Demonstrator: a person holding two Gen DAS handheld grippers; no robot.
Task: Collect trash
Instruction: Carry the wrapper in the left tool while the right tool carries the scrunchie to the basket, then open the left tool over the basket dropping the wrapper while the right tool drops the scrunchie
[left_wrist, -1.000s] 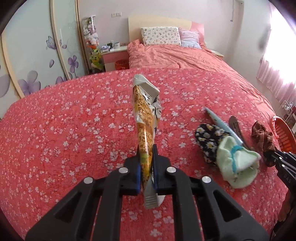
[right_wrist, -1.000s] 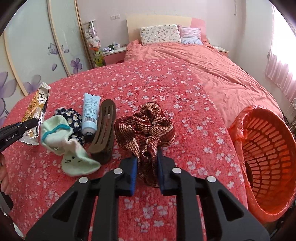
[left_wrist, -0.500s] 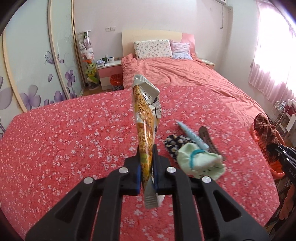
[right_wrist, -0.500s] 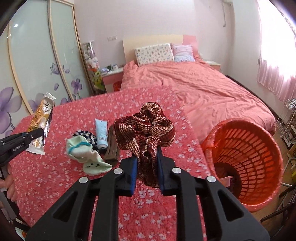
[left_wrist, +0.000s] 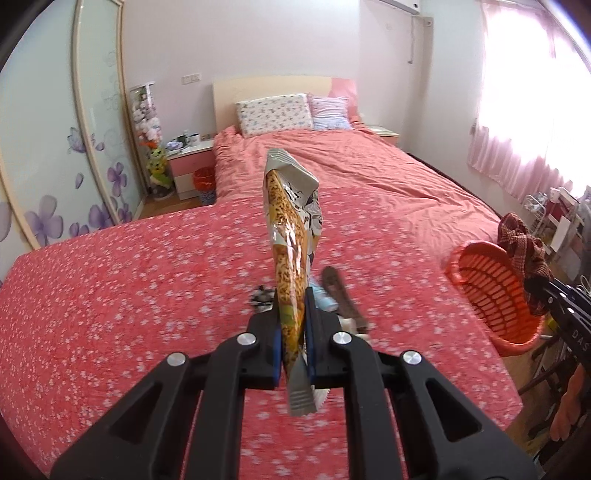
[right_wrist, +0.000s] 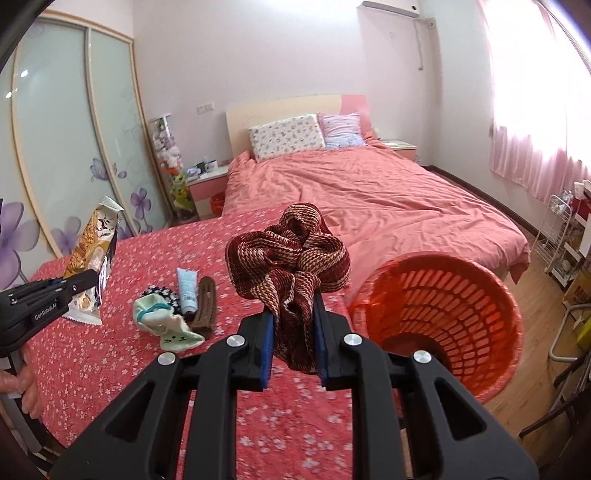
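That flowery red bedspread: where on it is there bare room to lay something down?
The wide stretch of the bedspread left of the held snack wrapper lies bare. Also the near strip between the green sock and the orange basket. It is crowded where sock, tube and brown clip cluster.

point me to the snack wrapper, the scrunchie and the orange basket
snack wrapper (left_wrist: 291, 236), left wrist view, middle of the pack above the fingers.
scrunchie (right_wrist: 291, 258), right wrist view, bunched fabric above the fingers.
orange basket (right_wrist: 491, 295), right wrist view, slotted inner wall at right.
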